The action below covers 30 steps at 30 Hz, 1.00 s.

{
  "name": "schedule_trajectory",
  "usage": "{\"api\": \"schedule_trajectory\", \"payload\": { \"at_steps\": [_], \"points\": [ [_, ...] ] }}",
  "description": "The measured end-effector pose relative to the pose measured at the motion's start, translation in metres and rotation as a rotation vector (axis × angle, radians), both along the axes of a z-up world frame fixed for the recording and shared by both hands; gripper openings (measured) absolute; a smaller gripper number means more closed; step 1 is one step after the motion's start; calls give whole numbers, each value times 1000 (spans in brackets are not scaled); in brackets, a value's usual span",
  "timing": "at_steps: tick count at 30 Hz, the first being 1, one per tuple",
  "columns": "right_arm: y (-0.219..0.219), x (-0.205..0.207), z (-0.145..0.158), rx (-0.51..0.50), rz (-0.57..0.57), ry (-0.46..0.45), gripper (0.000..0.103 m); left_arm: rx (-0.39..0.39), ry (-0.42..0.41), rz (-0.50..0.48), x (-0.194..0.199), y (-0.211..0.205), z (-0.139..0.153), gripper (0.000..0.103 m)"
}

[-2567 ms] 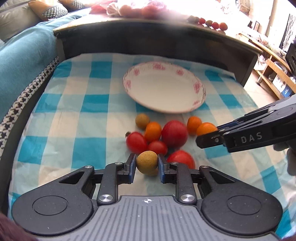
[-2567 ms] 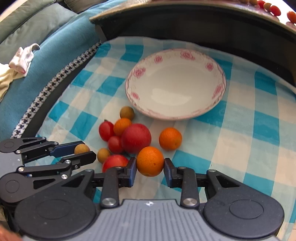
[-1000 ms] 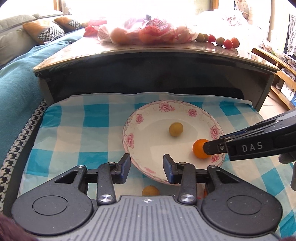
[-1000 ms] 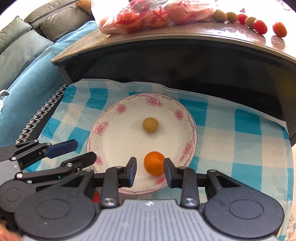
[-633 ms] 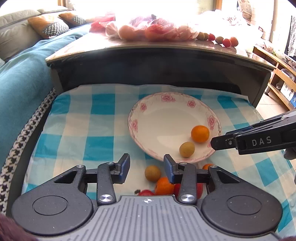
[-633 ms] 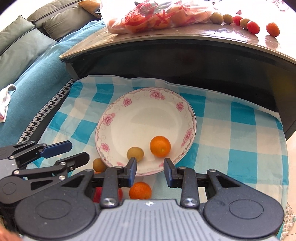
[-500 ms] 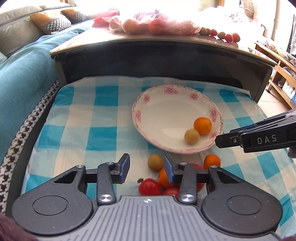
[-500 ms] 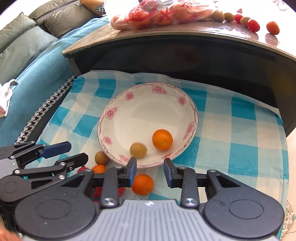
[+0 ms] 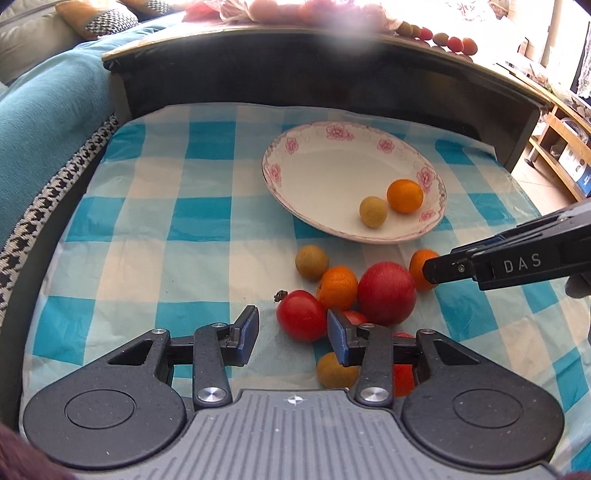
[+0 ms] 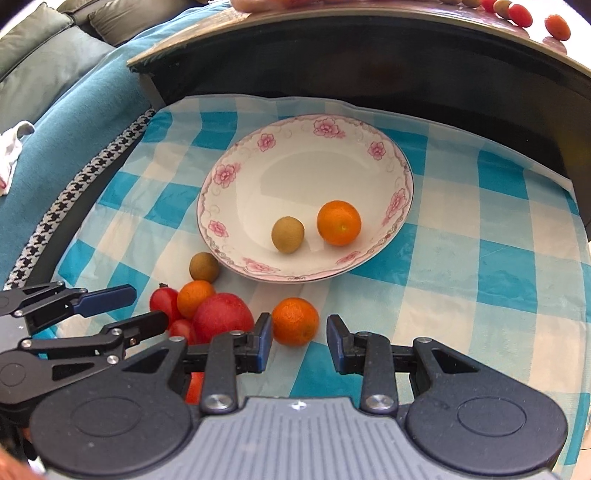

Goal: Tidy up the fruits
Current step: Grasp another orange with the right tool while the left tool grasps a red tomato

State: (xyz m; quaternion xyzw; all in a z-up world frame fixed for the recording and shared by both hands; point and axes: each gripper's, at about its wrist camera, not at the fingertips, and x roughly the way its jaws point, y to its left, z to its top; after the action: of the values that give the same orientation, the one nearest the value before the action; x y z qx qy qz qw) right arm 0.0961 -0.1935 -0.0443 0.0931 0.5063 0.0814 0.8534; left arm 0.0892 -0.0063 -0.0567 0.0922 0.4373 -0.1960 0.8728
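Note:
A white plate with pink flowers [image 9: 273, 173] [image 10: 208, 206] holds an orange [image 9: 405, 195] [image 10: 338, 222] and a tan longan [image 9: 373, 216] [image 10: 287, 235]. In front of it lies a pile: a big red fruit [image 9: 386, 293] [image 10: 223, 317], tomatoes, oranges and longans. My left gripper [image 9: 292, 326] [image 10: 136, 308] is open, with a red tomato [image 9: 301, 319] just ahead of its pads, untouched. My right gripper [image 10: 299, 334] [image 9: 436, 271] is open too, and a loose orange [image 10: 295, 321] sits at its fingertips, apart from both pads.
The blue-and-white checked cloth [image 9: 192, 206] covers the low surface. Behind it rises a dark table edge [image 10: 369, 59] with more small fruits [image 10: 554, 24] on top. A teal sofa [image 9: 44, 110] lies left, wooden shelves [image 9: 561, 147] far right.
Both grippers drew back from the plate and came lower over the pile. The longan rolled across the plate and settled beside the orange.

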Motion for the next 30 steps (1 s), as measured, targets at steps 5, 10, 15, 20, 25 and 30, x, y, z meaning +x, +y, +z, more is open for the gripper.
{"api": "schedule_trajectory", "payload": {
  "at_steps": [5,10,15,20,25,30],
  "points": [
    [4,3,-4,13,11,14,34,-4,-5,-15,5,-1,-3,50],
    [8,4,-11,1,30,40,34,-16,-5,-35,9,-3,-6,52],
    [4,9,-12,16,32,39,34,-18,6,-47,13,-6,-10,53],
    [5,8,-13,-1,56,21,34,2,13,-61,13,-10,-18,55],
    [8,10,-13,-17,68,7,34,-16,15,-58,17,-9,-18,54],
    [10,9,-13,-40,80,8,34,7,12,-55,17,-11,-17,43]
  ]
}}
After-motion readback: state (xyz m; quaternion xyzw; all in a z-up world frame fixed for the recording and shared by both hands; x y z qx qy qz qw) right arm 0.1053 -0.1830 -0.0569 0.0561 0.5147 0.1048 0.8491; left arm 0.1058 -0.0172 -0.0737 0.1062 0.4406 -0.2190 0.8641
